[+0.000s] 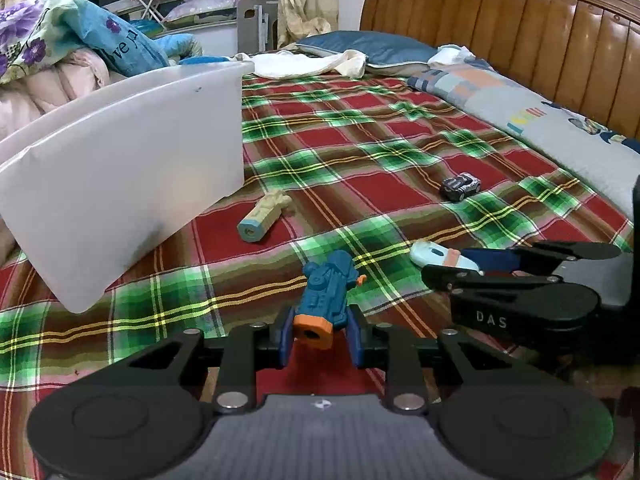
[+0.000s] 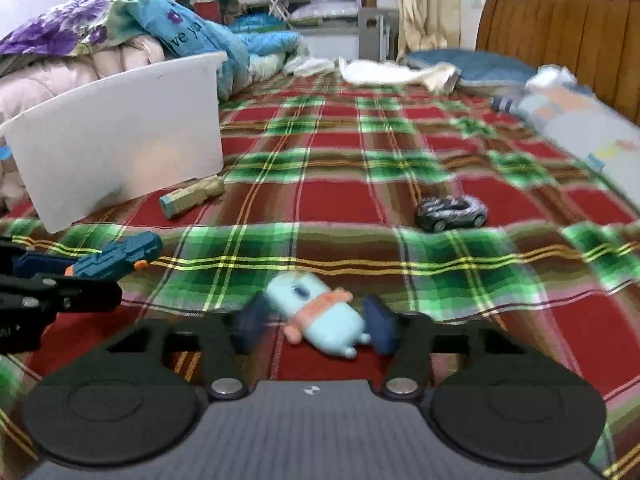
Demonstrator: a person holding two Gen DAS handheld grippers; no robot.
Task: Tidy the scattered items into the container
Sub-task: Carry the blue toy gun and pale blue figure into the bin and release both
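- 2 grippers low over the plaid bedspread [image 1: 360, 168], side by side.
- Left gripper [image 1: 319, 334]: blue pads pressed on both sides of a blue toy blaster [image 1: 326, 292], at its orange-tipped end; the rest of it lies forward on the bedspread.
- Right gripper [image 2: 316, 326]: jaws apart, one on either side of a pale blue toy figure [image 2: 320, 312] with a pink band; the figure lies between them; contact cannot be told, as the left pad is blurred.
- 1 tan toy with a blue end [image 1: 262, 216]: lying just beside the bin.
- 1 grey toy car [image 1: 460, 186]: well apart to the right.
- 1 white plastic bin [image 1: 120, 184]: standing on the left.
- Wooden headboard [image 1: 520, 28]: at the far end.
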